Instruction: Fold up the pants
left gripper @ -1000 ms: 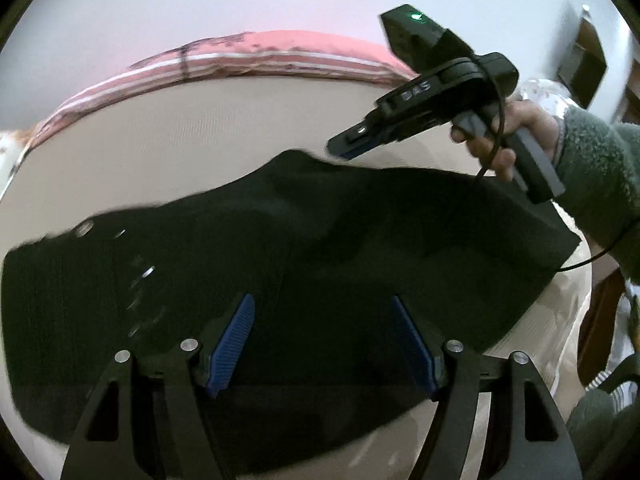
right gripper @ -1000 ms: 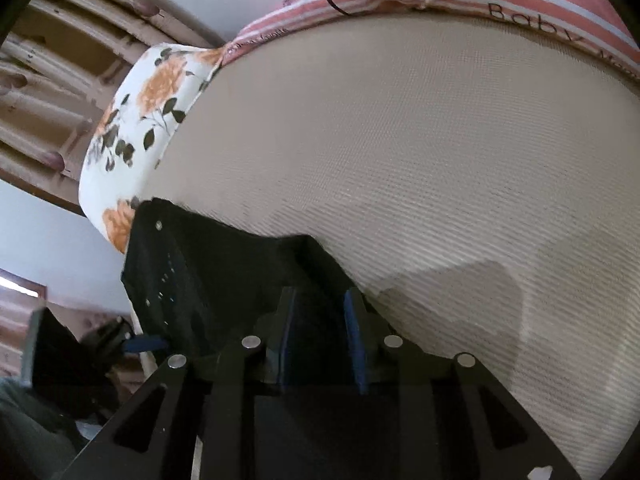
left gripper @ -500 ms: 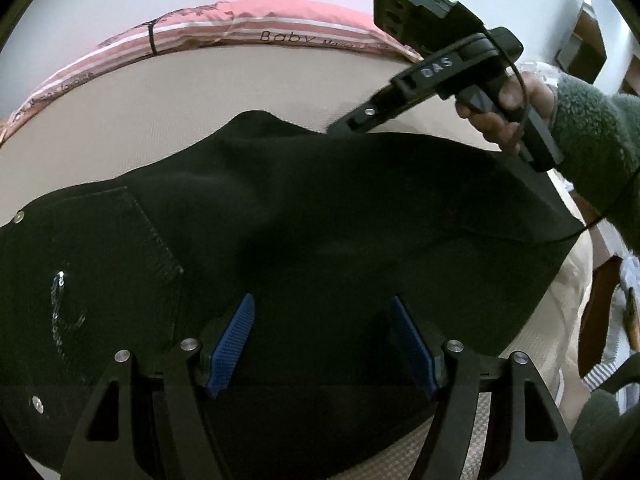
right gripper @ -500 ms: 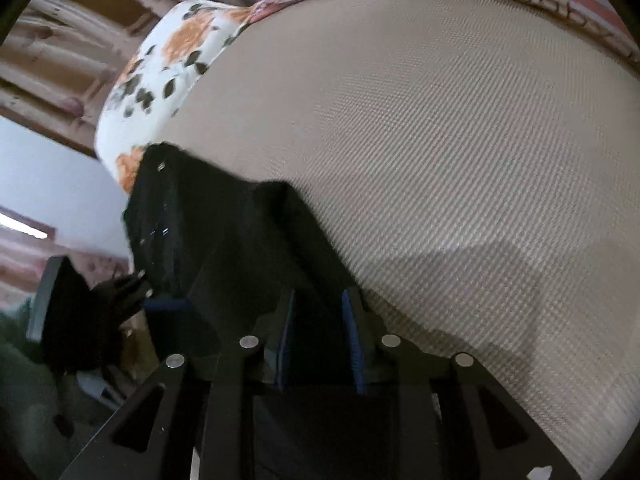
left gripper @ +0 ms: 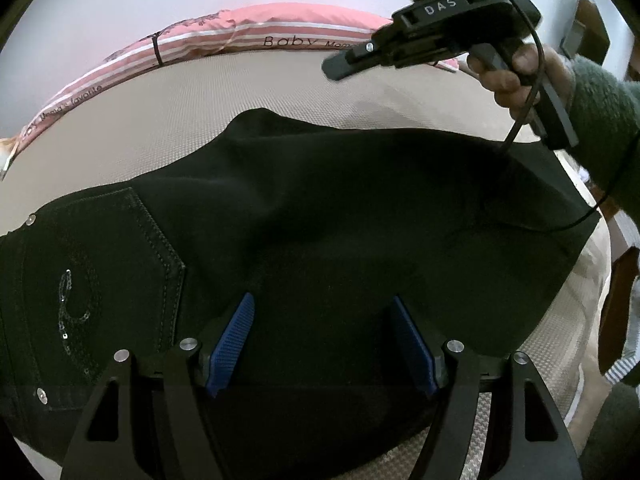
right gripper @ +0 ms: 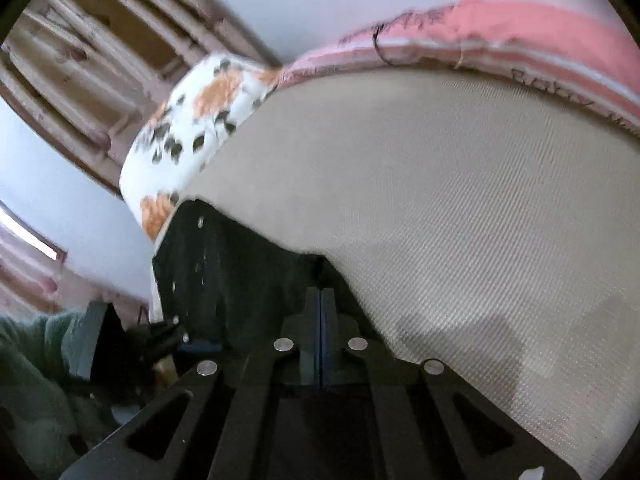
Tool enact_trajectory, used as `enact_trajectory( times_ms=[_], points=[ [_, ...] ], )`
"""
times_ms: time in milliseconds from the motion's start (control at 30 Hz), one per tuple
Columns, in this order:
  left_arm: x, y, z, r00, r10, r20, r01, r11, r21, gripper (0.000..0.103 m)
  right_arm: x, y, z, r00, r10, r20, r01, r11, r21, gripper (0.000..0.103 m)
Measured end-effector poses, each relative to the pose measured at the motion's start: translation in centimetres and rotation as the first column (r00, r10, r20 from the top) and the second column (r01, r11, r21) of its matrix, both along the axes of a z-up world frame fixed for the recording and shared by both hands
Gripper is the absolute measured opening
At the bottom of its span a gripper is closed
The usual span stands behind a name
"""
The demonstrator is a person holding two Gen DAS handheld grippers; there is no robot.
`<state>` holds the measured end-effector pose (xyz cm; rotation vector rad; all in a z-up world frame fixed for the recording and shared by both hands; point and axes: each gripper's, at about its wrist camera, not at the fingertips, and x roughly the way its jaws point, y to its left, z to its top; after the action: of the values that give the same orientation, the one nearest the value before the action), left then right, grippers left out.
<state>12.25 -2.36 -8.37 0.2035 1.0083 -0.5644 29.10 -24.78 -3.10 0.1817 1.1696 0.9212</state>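
I see the pants (left gripper: pixel 320 216) flat on the mattress (right gripper: pixel 440 200), seemingly folded once lengthwise; cross folds remain. My left gripper (left gripper: pixel 324 344) gapes over them; my right gripper (right gripper: pixel 321 320), raised above, is pressed closed on nothing.

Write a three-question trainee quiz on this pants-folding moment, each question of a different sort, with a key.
1. True or false: the left gripper has its fingers spread apart over the black pants.
2. Multiple choice: the right gripper is
A. wide open
B. shut, with nothing seen between its fingers
C. out of sight in both views
3. Fill in the blank: the back pocket with its sparkly stitching lies toward the ___ side of the left wrist view.

Key: 1 true; 2 B; 3 left. In the left wrist view the right gripper is raised above the beige bed, clear of the pants.
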Motion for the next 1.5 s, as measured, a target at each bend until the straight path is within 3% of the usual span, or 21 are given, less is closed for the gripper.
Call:
enact_trajectory(
  times_ms=[100,233,333,567,633,700,733,867,1067,1133,1233,1300,1400,1433,1500],
  points=[
    [0.2,-0.1,0.1,1.000,0.000,0.001,0.000,1.000,-0.002,0.071,0.2,0.5,-1.7,0.998,0.005,-0.056,-0.010,0.997,-0.072,0.006],
    [0.0,0.2,0.2,1.000,0.011,-0.006,-0.011,1.000,-0.016,0.071,0.8,-0.9,-2.6,0.996,-0.042,-0.075,0.037,0.996,-0.078,0.012],
    [0.6,0.7,0.4,0.999,0.033,-0.027,-0.034,0.999,-0.028,0.071,1.3,-1.1,-2.8,0.995,-0.056,-0.081,0.052,0.997,-0.057,0.033],
    [-0.1,1.6,0.5,0.998,0.047,-0.034,-0.047,0.999,-0.011,0.071,1.7,2.8,-3.4,0.996,0.053,-0.070,-0.056,0.998,-0.037,0.035],
    [-0.1,1.5,0.4,0.998,0.047,-0.034,-0.047,0.999,-0.008,0.071,1.7,4.2,-4.0,0.993,0.091,-0.078,-0.095,0.994,-0.054,0.034],
    [-0.2,1.5,0.3,0.999,0.043,-0.031,-0.043,0.999,-0.004,0.071,1.1,5.1,-3.7,0.991,0.127,-0.037,-0.129,0.989,-0.068,0.006],
    [-0.3,1.5,0.3,0.999,0.043,-0.029,-0.043,0.999,-0.004,0.071,0.8,5.3,-3.1,0.990,0.143,-0.017,-0.144,0.987,-0.075,0.004],
    [-0.4,1.6,0.2,0.999,0.040,-0.017,-0.040,0.999,0.000,0.071,0.1,5.4,-0.3,0.985,0.120,0.126,-0.107,0.989,-0.105,0.004],
    [-1.2,1.5,0.2,0.999,0.041,-0.012,-0.041,0.999,0.004,0.071,0.5,7.3,-3.7,0.982,0.121,0.145,-0.081,0.963,-0.256,0.004],
    [-1.1,1.4,0.3,0.999,0.042,-0.018,-0.042,0.999,0.005,0.071,0.4,7.3,-3.4,0.984,0.103,0.148,-0.062,0.965,-0.253,0.007],
    [0.0,1.3,1.2,0.998,0.052,-0.036,-0.052,0.999,-0.004,0.071,0.2,5.2,-1.1,0.989,-0.028,0.144,0.057,0.977,-0.205,0.022],
    [0.7,1.1,2.8,0.998,0.055,0.017,-0.055,0.998,-0.013,0.071,-0.8,3.0,1.2,0.979,-0.091,0.182,0.125,0.975,-0.186,0.024],
    [2.3,0.5,5.2,0.995,0.038,0.092,-0.033,0.998,-0.055,0.071,-2.9,-0.8,3.8,0.957,-0.192,0.216,0.231,0.957,-0.176,0.028],
    [3.0,0.2,5.7,0.994,0.031,0.106,-0.024,0.998,-0.064,0.071,-3.7,-2.4,4.5,0.947,-0.229,0.227,0.273,0.943,-0.190,0.035],
    [4.7,-0.8,5.8,0.993,0.004,0.118,0.005,0.997,-0.074,0.071,-5.9,-5.0,5.0,0.926,-0.298,0.233,0.354,0.901,-0.251,0.038]
  ],
)
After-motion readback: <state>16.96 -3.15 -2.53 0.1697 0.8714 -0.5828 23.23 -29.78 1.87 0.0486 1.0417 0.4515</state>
